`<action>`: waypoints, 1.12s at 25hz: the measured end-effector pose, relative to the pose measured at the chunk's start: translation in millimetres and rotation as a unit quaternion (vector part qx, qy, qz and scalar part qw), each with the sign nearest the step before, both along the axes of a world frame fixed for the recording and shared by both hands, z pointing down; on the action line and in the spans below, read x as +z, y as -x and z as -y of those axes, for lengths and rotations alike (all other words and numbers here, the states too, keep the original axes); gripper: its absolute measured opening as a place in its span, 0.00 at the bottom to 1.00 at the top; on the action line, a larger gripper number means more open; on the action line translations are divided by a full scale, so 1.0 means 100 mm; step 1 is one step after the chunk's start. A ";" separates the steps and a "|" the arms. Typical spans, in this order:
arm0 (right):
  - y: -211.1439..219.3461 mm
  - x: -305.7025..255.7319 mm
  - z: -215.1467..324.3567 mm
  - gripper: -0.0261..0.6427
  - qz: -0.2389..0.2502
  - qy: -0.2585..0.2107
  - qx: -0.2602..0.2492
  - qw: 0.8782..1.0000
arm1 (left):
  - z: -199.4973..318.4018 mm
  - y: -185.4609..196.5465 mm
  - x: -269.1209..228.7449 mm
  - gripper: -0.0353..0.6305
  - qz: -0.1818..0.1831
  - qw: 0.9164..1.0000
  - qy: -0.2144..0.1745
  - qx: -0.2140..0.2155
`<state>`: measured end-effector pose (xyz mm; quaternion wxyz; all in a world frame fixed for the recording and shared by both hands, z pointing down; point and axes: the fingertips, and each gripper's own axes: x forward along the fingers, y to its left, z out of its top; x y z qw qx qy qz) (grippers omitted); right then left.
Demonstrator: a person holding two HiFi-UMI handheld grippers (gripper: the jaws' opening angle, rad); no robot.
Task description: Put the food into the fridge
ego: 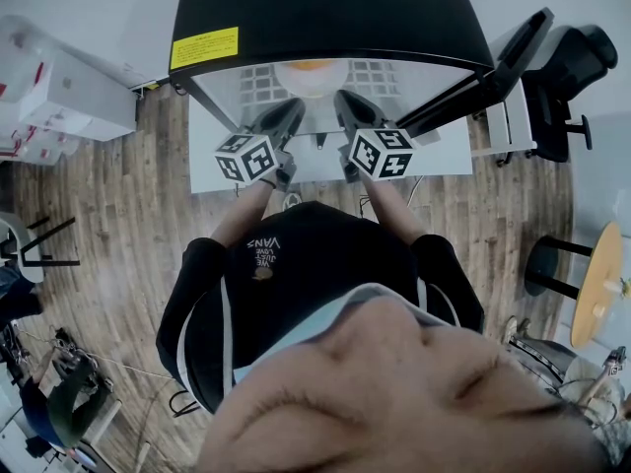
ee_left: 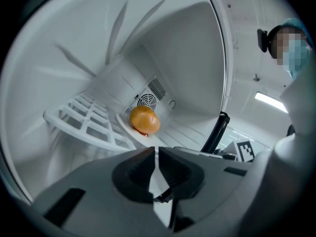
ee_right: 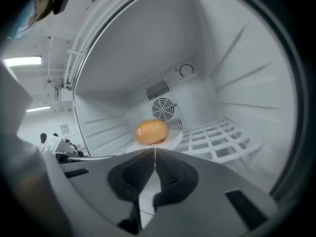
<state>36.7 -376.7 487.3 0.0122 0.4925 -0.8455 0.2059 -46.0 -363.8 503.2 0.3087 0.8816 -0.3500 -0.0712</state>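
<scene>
Fridge (ego: pixel 325 8): black top, white lit cavity, door (ego: pixel 493 67) swung fully open to the person's right, so the mouth is unobstructed. Both grippers point into the mouth side by side, near each other but apart.

Clearances inside the cavity:
- White grid rack (ee_right: pixel 217 137) spans the width; its front edge lies just beyond the jaw tips.
- Side walls are smooth with shallow ribs. There is open room above the rack up to the ceiling.
- Back wall carries a round fan grille (ee_right: pixel 164 108) directly behind the food.

Left gripper (ee_left: pixel 157 149): jaws closed to a hairline slit, with nothing between them. Right gripper (ee_right: pixel 155 149): jaws fully together, also holding nothing.

Food (ee_right: pixel 152 131): it sits on a white plate (ee_right: pixel 175 139) at the middle of the rack, well back in the cavity and in front of the fan grille, clear of both side walls and of both grippers. It is one rounded, bun-like piece, smooth and glossy, golden orange, paler where the light falls on it. A thin reddish edge shows under it in the left gripper view
</scene>
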 end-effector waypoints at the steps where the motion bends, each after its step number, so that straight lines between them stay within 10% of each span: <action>1: -0.01 -0.01 -0.01 0.06 0.000 -0.002 0.000 1.000 | -0.01 -0.01 -0.01 0.10 0.000 1.000 -0.002 0.000; 28: -0.18 -0.12 -0.73 0.06 -0.003 -0.026 -0.025 0.999 | -0.78 -0.15 -0.11 0.10 0.019 0.998 -0.030 -0.043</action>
